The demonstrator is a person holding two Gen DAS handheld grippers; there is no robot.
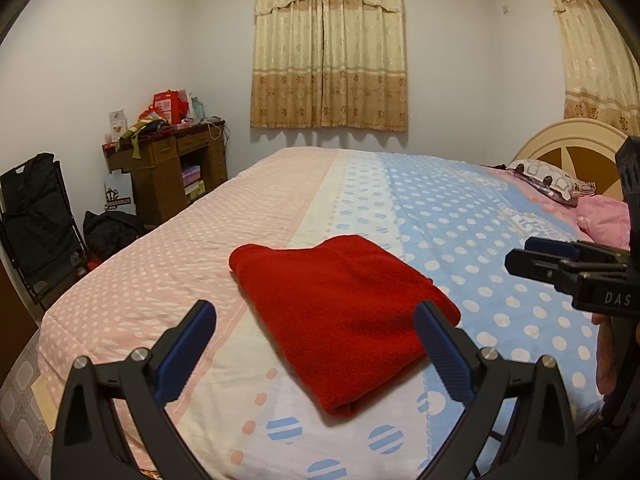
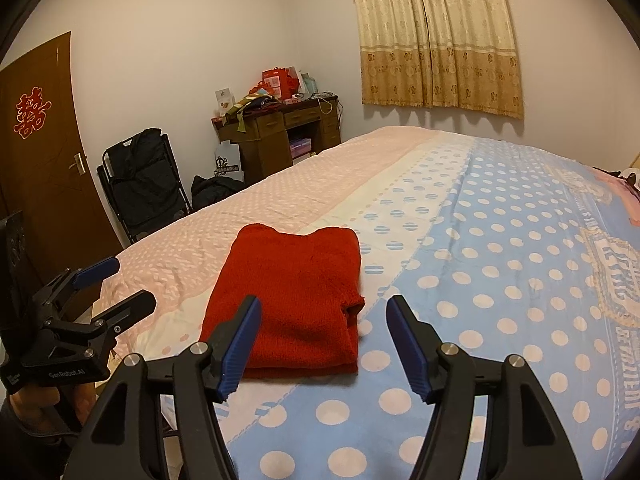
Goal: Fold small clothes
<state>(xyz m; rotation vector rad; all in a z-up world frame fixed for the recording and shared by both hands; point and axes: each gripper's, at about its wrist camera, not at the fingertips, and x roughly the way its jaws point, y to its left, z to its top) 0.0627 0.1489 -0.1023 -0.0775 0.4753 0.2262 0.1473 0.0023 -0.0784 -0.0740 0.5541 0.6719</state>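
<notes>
A red knitted garment lies folded into a flat rectangle on the bed; it also shows in the right wrist view. My left gripper is open and empty, held above the garment's near edge. My right gripper is open and empty, held above the garment's near right corner. Each gripper also shows in the other's view: the right gripper at the right edge, the left gripper at the left, both off the cloth.
The bed has a pink, white and blue dotted cover. Pillows and a headboard lie at the far right. A cluttered wooden desk, a black folding chair, a door and curtains stand beyond.
</notes>
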